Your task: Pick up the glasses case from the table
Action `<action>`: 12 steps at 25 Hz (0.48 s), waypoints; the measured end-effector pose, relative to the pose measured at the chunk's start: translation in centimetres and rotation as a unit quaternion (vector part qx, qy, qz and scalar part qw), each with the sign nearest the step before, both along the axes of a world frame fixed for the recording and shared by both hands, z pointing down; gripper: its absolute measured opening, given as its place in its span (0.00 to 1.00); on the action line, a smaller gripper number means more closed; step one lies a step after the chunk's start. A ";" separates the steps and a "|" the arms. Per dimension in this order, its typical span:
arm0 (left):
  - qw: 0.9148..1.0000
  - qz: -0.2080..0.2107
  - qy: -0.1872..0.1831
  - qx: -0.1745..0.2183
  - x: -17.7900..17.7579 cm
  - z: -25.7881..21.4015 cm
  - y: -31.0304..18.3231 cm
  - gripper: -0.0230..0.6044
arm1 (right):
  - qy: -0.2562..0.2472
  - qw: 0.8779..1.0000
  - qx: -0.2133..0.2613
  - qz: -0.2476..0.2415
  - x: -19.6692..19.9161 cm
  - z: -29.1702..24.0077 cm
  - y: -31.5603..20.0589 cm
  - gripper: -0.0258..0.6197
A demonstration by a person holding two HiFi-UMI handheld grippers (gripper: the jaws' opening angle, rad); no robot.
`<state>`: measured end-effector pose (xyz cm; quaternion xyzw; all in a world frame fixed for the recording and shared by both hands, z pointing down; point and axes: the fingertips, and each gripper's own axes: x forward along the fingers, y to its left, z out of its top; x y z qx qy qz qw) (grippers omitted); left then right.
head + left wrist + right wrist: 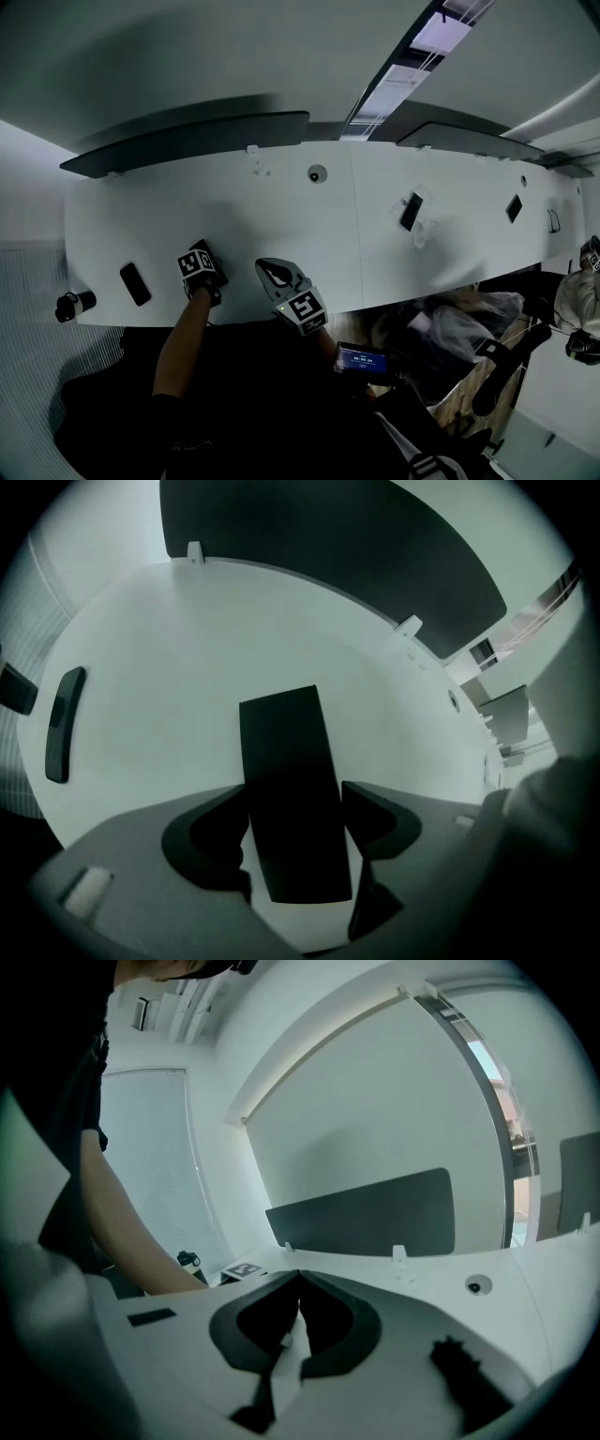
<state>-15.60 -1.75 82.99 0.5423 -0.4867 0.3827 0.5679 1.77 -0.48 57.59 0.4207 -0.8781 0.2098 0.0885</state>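
Note:
The glasses case (286,789) is a long black box lying flat on the white table (187,649), near its front edge. In the head view only a corner of the case (210,255) shows beside the marker cube. My left gripper (295,794) points steeply down over it, and its two fingertips touch the case's long sides with no gap showing. The case still rests on the table. My right gripper (297,1277) hovers to the right of the left one, near the table's front edge (274,273). Its jaws are shut with nothing between them.
A black phone (135,283) lies left of the case, seen also as the phone (63,724). A dark bottle (73,305) stands at the table's left end. Two black devices (411,211) lie far right. Dark divider panels (197,141) line the back edge.

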 end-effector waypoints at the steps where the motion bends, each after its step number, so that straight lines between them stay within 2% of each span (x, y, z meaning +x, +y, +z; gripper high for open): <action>1: 1.000 0.007 -0.011 -0.006 0.1 0.1 0.1 0.55 | -0.004 1.000 -0.001 -0.002 -0.3 0.1 0.0 0.05; 7: 0.996 0.025 -0.058 -0.070 0.1 1.3 0.4 0.55 | -0.032 0.999 -0.019 0.007 -0.1 1.4 0.2 0.05; 12: 0.995 0.037 -0.053 -0.070 0.3 2.8 0.2 0.56 | -0.045 0.998 -0.037 0.030 1.0 1.9 -0.3 0.05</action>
